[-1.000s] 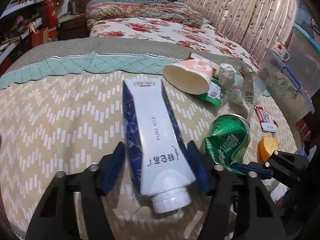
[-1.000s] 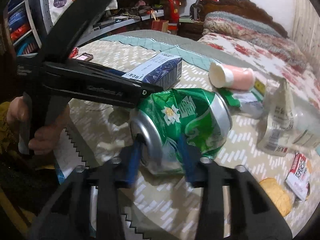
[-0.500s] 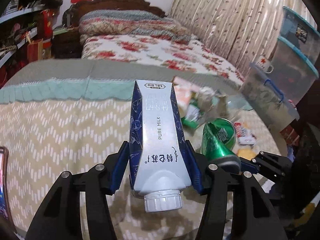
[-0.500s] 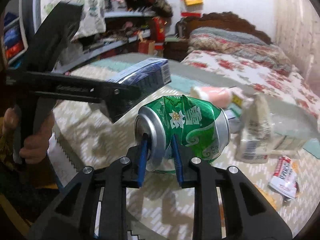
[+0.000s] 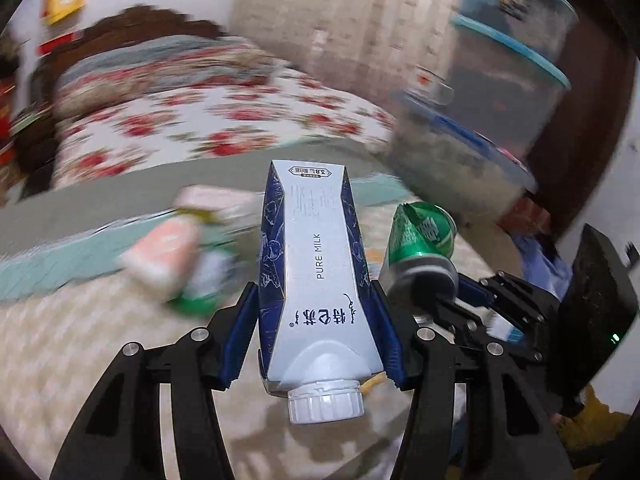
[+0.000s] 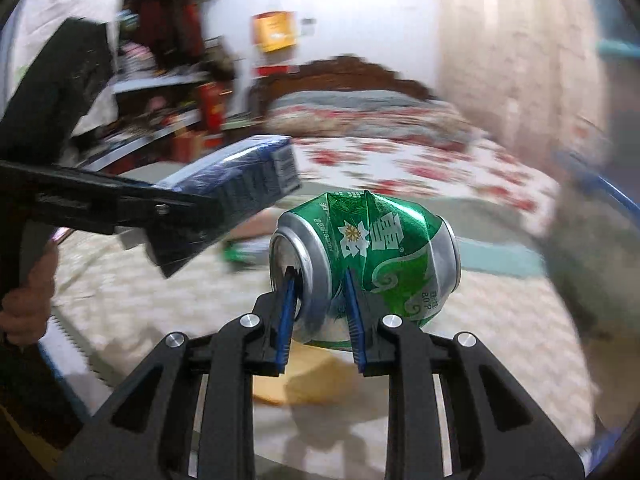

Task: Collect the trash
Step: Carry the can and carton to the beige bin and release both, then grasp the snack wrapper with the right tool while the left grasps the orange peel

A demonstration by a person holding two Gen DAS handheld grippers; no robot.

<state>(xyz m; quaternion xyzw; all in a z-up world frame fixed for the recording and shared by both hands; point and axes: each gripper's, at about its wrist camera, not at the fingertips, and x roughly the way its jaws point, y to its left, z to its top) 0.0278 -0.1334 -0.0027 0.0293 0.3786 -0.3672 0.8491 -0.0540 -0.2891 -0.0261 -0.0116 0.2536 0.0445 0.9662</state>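
Right gripper [image 6: 320, 292] clamped on crushed green drink can [image 6: 372, 264], jaws just been closing; one blue pad inside the can's open end, other against its dented side. Can lifted clear of the chevron-patterned bedspread [image 6: 140, 312]. Left gripper [image 6: 168, 220] at left, held by a hand [image 6: 28, 304], carrying a dark blue milk carton [image 6: 248, 176]. Floral bed [image 6: 420, 164] behind, blurred.
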